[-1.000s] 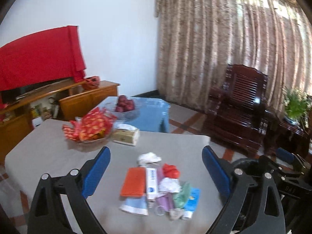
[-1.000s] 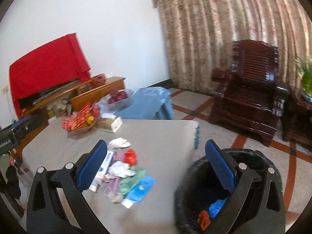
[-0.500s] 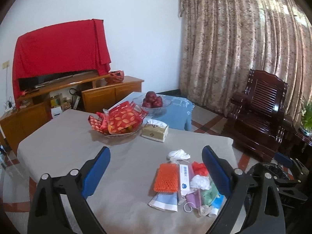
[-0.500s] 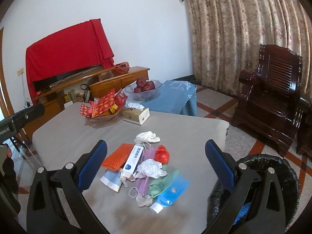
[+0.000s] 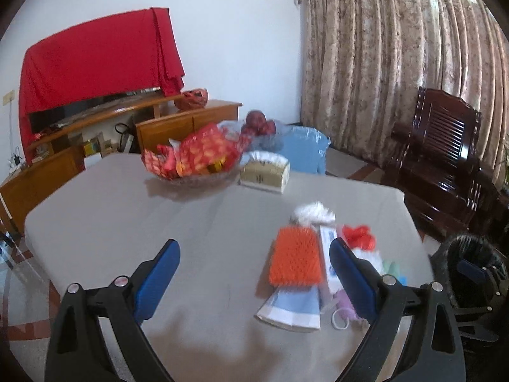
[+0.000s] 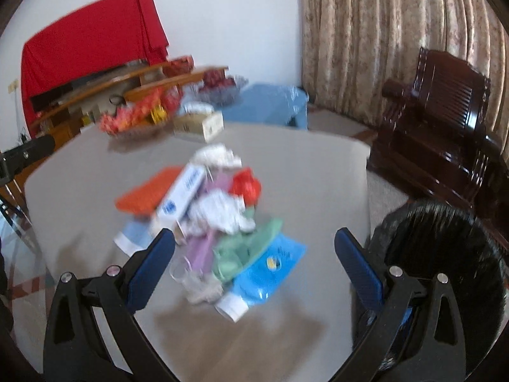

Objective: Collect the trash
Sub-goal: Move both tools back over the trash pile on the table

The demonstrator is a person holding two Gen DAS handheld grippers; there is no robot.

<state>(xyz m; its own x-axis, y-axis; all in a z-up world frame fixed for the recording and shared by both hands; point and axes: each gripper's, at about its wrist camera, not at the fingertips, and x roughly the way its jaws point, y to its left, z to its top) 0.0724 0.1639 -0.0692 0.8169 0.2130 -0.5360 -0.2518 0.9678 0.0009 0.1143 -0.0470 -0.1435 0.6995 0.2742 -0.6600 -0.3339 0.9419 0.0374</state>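
A heap of trash lies on the grey table [image 5: 111, 216]: an orange mesh pad [image 5: 296, 256], a white-and-blue box [image 6: 181, 194], a red wrapper [image 6: 246, 186], crumpled white tissue [image 6: 222, 211], a green mask [image 6: 246, 248], a blue packet [image 6: 272, 265] and a light blue pouch [image 5: 291, 307]. My left gripper [image 5: 254, 273] hovers open above the table, its right finger just over the box. Close over the near end of the heap, my right gripper [image 6: 254, 258] is open too, holding nothing. A black-lined trash bin [image 6: 445, 254] stands off the table's right edge.
At the table's far side sit a bowl of red packets [image 5: 194, 159] and a tissue box [image 5: 265, 175]. Beyond are a blue-covered stand with a fruit bowl [image 5: 259, 124], a wooden cabinet [image 5: 187, 121], a dark wooden armchair [image 5: 442, 152] and curtains.
Both grippers have swung from the bin side toward the table and closed in on the trash heap, which now looks larger. Both stayed open.
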